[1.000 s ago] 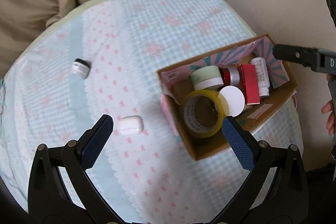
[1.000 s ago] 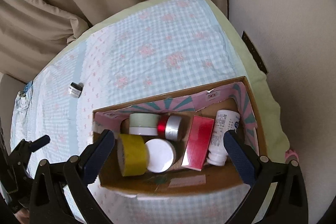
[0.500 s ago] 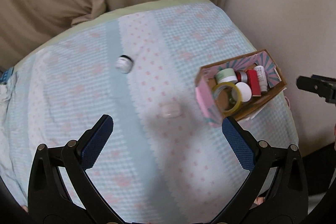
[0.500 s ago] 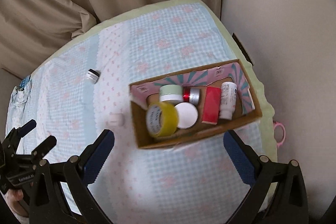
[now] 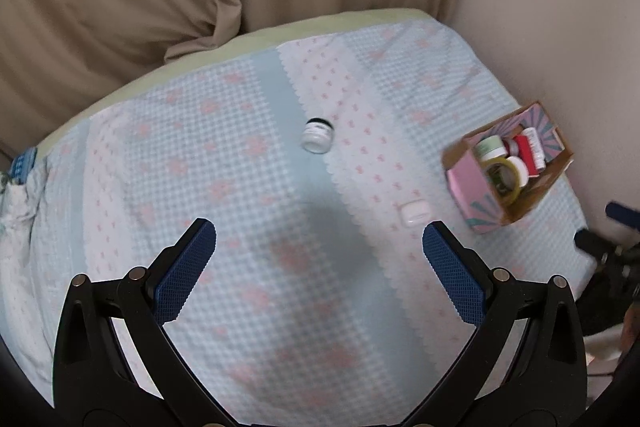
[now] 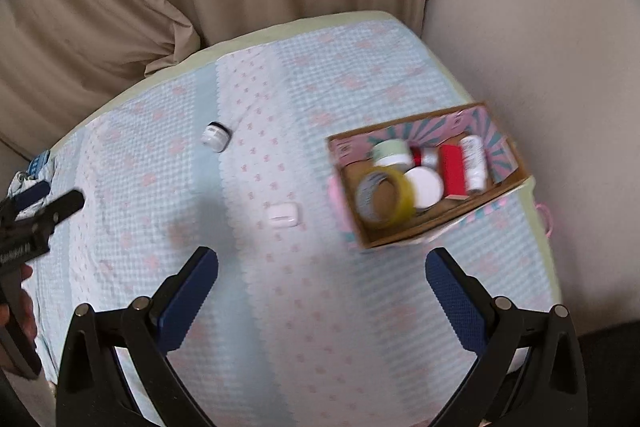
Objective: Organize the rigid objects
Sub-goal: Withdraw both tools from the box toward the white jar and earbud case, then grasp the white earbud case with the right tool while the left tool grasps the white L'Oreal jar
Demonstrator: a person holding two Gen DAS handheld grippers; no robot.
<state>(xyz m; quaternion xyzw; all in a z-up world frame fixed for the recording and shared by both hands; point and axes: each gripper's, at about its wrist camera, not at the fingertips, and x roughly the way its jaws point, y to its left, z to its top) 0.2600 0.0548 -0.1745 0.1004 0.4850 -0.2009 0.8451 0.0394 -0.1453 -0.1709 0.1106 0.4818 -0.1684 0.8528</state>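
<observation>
Both tools hang high over a bed (image 5: 248,115) covered in a pale blue checked quilt with pink bows, which carries everything here. The left gripper (image 5: 319,267) has its blue-padded jaws spread wide with nothing between them, and the right gripper (image 6: 322,291) is likewise wide apart and empty.

A brown cardboard box with a pink and teal printed lining (image 6: 404,237) sits near the bed's right edge, close to the wall. It is already packed: a yellow roll of tape (image 6: 386,197) stands on edge at its left end, then a pale green lidded jar (image 6: 392,153), a round white lid (image 6: 425,187), a small red and silver tin (image 6: 422,158), a flat red carton (image 6: 454,173) and a white labelled bottle (image 6: 474,163) lying side by side, so they fit snugly.

Two things remain loose on the quilt: a small white rounded case (image 5: 416,213) just left of the box, and a small clear glass jar with a dark cap (image 5: 317,135) lying on its side farther off, well apart from the box. These look like the last pieces to gather. The height probably serves for surveying before reaching for one. The case seems the easier reach.
</observation>
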